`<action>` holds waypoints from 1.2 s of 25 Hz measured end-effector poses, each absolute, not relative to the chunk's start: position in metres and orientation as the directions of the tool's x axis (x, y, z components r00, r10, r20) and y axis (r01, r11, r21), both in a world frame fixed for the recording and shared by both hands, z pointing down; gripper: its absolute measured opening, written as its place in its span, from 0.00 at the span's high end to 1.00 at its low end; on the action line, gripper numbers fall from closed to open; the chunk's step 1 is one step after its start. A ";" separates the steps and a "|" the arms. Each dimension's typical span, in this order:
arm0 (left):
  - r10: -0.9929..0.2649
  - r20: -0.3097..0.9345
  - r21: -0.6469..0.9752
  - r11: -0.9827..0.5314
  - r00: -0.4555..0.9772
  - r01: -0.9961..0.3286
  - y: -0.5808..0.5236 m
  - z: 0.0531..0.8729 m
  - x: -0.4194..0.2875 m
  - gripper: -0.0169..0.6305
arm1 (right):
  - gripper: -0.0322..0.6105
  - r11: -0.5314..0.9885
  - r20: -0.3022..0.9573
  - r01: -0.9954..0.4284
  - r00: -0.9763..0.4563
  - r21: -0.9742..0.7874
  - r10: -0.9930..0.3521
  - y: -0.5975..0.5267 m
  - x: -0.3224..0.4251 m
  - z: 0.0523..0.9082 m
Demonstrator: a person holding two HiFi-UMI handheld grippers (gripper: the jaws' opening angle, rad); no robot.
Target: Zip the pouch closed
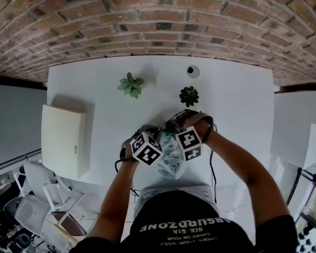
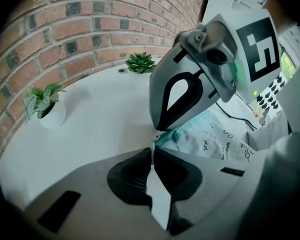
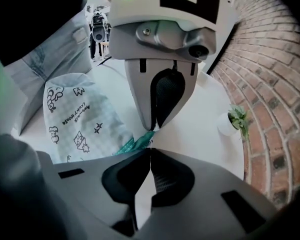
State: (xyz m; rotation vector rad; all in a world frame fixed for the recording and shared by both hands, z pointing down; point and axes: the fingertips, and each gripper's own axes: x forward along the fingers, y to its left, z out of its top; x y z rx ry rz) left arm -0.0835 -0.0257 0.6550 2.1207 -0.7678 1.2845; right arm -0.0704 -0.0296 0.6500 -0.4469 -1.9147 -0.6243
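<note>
Jaws of left gripper [image 2: 153,146] and right gripper [image 3: 150,148] tight on zip end of one pouch [image 3: 75,119]; two plants [image 1: 130,85] [image 1: 189,95] beyond.

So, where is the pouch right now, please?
In the head view the pouch is low centre, at the near table edge, under the left gripper and right gripper, which pinch its teal end.

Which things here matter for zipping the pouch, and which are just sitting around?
In the job: pale printed fabric pouch with teal zip; left claw and right claw, both closed at its zip end.
Just lying about: pale-leaved potted plant; dark green potted plant; cream rectangular box; small dark round object.
</note>
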 end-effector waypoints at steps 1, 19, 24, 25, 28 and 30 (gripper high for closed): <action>-0.195 0.903 0.153 -0.689 0.383 -0.709 -0.026 0.655 -0.083 0.93 | 0.95 0.808 0.912 0.549 -0.408 0.215 0.034 -0.029 -0.069 0.649; -0.215 0.900 0.154 -0.659 0.380 -0.736 -0.026 0.656 -0.083 0.93 | 0.95 0.850 0.914 0.504 -0.399 0.154 0.071 -0.027 -0.055 0.644; -0.213 0.900 0.156 -0.657 0.381 -0.737 -0.026 0.656 -0.083 0.93 | 0.95 0.855 0.915 0.496 -0.399 0.155 0.065 -0.026 -0.054 0.643; -0.212 0.900 0.156 -0.658 0.381 -0.737 -0.026 0.656 -0.083 0.93 | 0.95 0.857 0.915 0.492 -0.399 0.154 0.065 -0.026 -0.053 0.643; -0.211 0.901 0.156 -0.659 0.380 -0.735 -0.027 0.656 -0.083 0.93 | 0.95 0.865 0.913 0.479 -0.402 0.148 0.066 -0.026 -0.050 0.643; -0.210 0.901 0.156 -0.660 0.380 -0.735 -0.026 0.656 -0.083 0.93 | 0.95 0.868 0.912 0.474 -0.405 0.147 0.067 -0.026 -0.048 0.643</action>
